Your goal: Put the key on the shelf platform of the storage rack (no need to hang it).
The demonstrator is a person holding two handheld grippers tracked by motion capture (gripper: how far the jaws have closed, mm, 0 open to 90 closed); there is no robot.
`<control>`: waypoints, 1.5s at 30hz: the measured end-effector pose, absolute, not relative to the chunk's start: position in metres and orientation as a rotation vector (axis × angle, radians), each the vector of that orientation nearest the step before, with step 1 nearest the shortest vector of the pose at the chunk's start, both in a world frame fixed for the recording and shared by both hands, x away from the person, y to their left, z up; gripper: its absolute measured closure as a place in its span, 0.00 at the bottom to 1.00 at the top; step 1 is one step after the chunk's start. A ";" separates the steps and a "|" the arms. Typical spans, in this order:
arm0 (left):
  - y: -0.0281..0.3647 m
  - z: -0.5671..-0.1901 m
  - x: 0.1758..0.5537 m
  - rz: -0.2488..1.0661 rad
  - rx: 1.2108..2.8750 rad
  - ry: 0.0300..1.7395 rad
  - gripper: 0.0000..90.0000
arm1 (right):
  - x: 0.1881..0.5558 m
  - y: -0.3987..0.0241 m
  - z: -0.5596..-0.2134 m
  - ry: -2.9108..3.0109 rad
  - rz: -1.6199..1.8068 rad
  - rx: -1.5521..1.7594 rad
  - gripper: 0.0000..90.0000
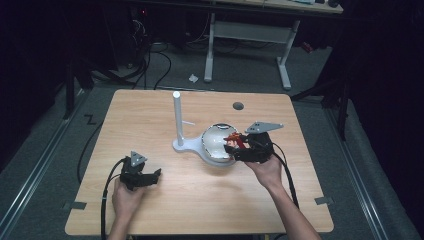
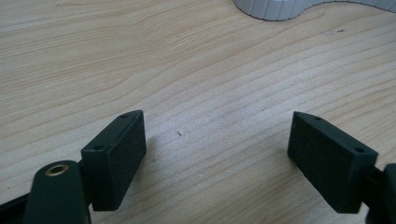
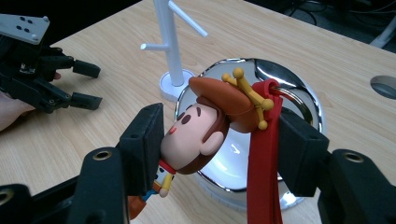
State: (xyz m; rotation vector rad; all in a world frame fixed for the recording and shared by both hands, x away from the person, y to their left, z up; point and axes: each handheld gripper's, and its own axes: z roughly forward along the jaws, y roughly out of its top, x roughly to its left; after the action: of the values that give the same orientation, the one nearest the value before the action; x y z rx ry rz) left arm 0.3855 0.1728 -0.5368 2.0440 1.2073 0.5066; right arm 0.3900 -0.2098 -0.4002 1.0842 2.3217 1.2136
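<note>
With the right gripper [image 3: 219, 140] clamped on the cowboy keychain [image 3: 205, 126], the white peg stand [image 1: 178, 120] lies just left, beyond the steel bowl [image 1: 216, 145]; left gripper [image 2: 215, 154] gapes empty.

Two hand-held grippers are in use: the left hand-held gripper [image 1: 150, 177] and the right hand-held gripper [image 3: 219, 140], one in each of the person's two hands. One wooden counter [image 1: 150, 115] carries the things. On it stand one white stand [image 1: 178, 120] with thin pegs and one shiny metal bowl [image 1: 216, 145]. One toy figure [image 3: 201, 126] with a brown hat is there, and one red strap [image 3: 265, 154] hangs from it.
</note>
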 end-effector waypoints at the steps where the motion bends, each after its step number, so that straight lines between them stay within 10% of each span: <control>1: 0.173 -0.537 0.385 0.507 2.044 1.207 0.22 | 0.390 -0.210 -0.400 2.322 1.214 1.084 0.44; 45: 0.173 -0.537 0.386 0.508 2.042 1.208 0.22 | 0.447 -0.170 -0.434 2.399 1.135 1.117 0.44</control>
State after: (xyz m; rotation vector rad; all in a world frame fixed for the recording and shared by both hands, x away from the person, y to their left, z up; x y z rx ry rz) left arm 0.3856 0.1728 -0.5369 2.0419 1.2079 0.5081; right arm 0.4470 -0.1703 -0.4337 1.1168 2.3989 1.1352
